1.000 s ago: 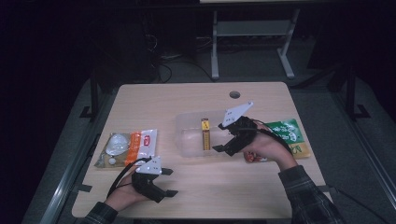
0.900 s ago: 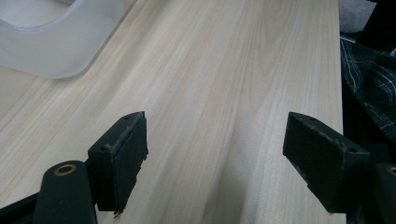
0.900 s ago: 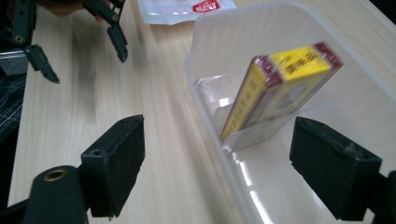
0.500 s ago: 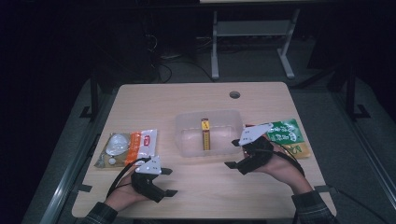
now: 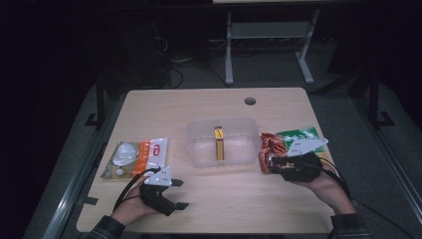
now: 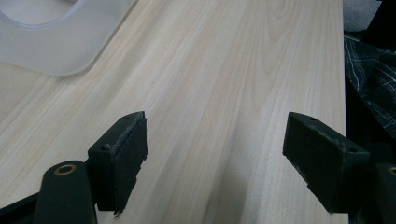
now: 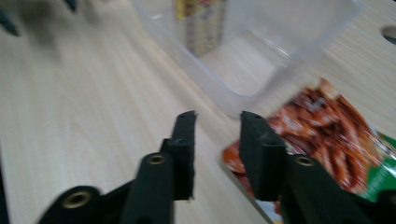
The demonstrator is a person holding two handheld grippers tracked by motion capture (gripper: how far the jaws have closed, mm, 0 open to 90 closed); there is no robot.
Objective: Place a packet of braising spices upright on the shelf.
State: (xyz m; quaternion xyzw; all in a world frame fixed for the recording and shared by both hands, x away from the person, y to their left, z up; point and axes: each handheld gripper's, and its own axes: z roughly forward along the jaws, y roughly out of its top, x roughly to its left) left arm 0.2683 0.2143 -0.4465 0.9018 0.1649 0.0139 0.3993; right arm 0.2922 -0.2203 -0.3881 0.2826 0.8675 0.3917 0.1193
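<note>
Meanwhile, the left gripper [image 6: 215, 158] spreads wide over bare table [image 6: 224, 70]; the right gripper [image 7: 217, 135], narrowly parted, straddles the snack packet [image 7: 327, 130] edge, gripping nothing.

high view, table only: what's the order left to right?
White and orange packet → left tongs → clear plastic container holding a yellow stick pack → red and green snack bag → right tongs, reaching in at the bag's near edge.
</note>
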